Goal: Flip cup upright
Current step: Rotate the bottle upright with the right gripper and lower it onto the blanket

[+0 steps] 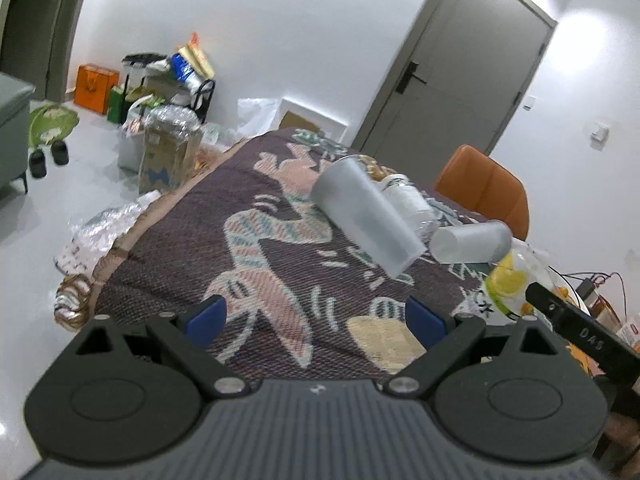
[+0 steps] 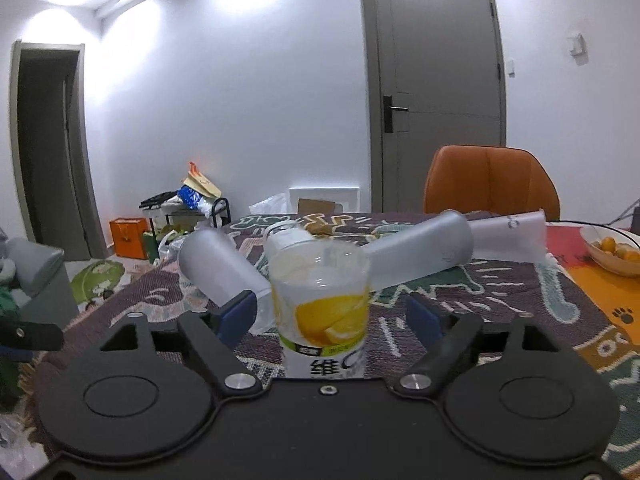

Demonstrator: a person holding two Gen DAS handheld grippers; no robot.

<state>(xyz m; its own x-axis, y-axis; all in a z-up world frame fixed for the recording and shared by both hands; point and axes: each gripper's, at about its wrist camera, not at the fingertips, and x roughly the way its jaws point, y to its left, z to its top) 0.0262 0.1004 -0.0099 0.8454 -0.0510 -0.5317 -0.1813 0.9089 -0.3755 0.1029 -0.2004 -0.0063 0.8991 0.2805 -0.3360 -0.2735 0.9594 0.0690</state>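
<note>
Several frosted plastic cups lie on their sides on the patterned cloth covering the desk [image 1: 168,264]. The nearest cup [image 1: 366,216] sits mid-desk ahead of the left claw [image 1: 316,320], tipped over, one end pointing back toward the camera. A second cup [image 1: 472,242] lies just right of it, and a clear jar [image 1: 404,196] is behind them.

Left claw hangs wide, nothing between its blue pads [image 1: 206,320], well short of the cup. Right claw [image 2: 332,316] is also wide; the lemon-print bottle [image 2: 324,312] stands between its fingers, but neither pad seems to touch it.

In the right view the same cup [image 2: 220,268] lies left of the bottle, and two more cups [image 2: 424,252] fan off right.

Cups look light, thin-walled and smooth: likely to roll or squash, and slippery. Best hold is probably across the mid-body with light pressure, then swing the open end up. The neighbours are close, so a knock is a risk.
</note>
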